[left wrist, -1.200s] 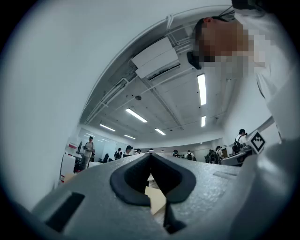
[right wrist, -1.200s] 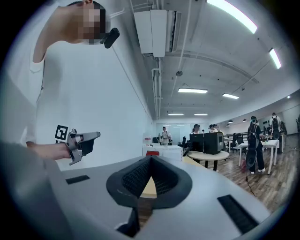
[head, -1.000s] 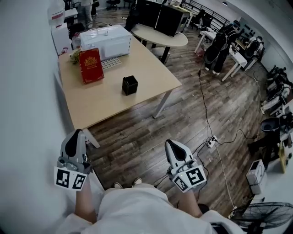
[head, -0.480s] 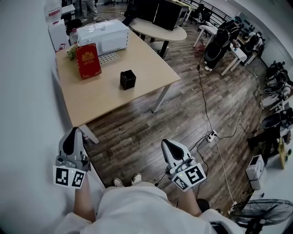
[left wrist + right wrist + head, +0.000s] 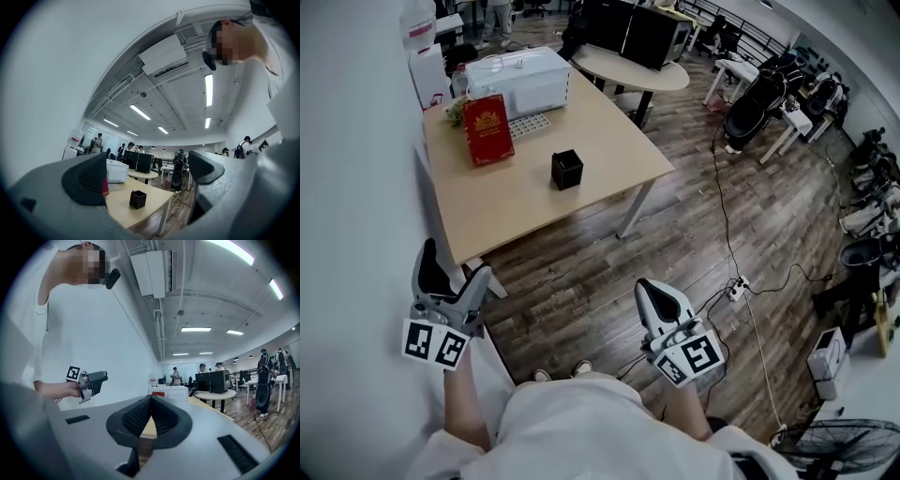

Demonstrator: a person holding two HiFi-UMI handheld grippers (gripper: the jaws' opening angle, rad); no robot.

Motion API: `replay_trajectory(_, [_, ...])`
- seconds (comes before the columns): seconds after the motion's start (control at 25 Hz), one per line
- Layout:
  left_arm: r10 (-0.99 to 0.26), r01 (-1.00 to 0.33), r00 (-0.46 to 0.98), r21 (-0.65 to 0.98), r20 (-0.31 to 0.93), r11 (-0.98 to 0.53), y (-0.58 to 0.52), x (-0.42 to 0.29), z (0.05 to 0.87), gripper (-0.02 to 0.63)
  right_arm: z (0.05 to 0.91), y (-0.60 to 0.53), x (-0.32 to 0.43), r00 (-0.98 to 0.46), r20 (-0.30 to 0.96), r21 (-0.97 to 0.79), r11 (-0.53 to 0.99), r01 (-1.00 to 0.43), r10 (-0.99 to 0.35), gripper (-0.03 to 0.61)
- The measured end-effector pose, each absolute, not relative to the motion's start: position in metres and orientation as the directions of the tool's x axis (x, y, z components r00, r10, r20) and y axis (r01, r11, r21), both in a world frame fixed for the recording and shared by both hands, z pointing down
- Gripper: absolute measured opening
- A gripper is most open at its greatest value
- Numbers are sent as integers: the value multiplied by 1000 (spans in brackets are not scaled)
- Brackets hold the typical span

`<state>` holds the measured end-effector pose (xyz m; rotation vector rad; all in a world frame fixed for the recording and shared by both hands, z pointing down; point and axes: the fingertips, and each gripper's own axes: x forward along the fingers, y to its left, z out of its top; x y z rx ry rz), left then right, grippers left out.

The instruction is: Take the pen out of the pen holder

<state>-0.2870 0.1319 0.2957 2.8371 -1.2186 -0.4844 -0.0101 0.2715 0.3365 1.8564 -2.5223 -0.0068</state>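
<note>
**Head view.** The pen holder [image 5: 567,171], a black square cup, stands upright near the middle of the worktop [image 5: 516,211], with its open top facing up. I cannot make out a pen in it at this range. The left gripper [image 5: 453,262] is held off the worktop's near corner, beside the wall. Its jaws stand wide apart, having just been opening, and nothing is between them. The right gripper [image 5: 652,292] is held over the wooden floor with its jaws together. Both are well apart from the holder, which lies ahead and to the right of the left gripper, and ahead and to the left of the right one.

**Left gripper view.** The left gripper [image 5: 147,173] frames the pen holder [image 5: 138,199] low between its spread jaws, far off on the worktop [image 5: 123,212].

**Right gripper view.** The right gripper [image 5: 150,416] has its pads closed on each other and holds nothing. The holder is not visible here. The left gripper [image 5: 91,380] shows to the side.

**Assessment.** The approach has not begun. I judge the left gripper better placed, since it is open and already lined up on the holder. Any pen would stand roughly upright, so I would come in from above.
</note>
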Motion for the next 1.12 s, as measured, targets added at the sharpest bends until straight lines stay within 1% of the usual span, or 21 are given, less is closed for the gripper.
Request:
replay_trajectory(0.08, [-712,-710,653,121,-258,-694,133,-284,294,559,333,270,-7,-307,-3,16,307,-952,-952,0])
replay_trajectory(0.16, [-719,-719,650,107,-247,-686,135,-280,293,568,331,269,-2,-316,-11,19,316,-948,-949,0])
replay_trajectory(0.44, [-731,-734,648,80,-214,-674,146,-257,301,568,344,272,30,-313,-15,-27,313,-949,-950,1])
replay_trajectory(0.68, [-749,-743,645,107,-150,-661,138,-244,327,568,365,267,50,-303,40,-61,300,-952,-952,0])
replay_trajectory(0.88, [-741,-727,656,144,-143,-671,95,-223,345,568,367,228,58,-310,82,-36,308,-951,-947,1])
replay_trajectory(1.12, [-701,-675,700,192,-137,-712,0,-188,368,568,363,148,64,-294,122,-2,296,-955,-948,0])
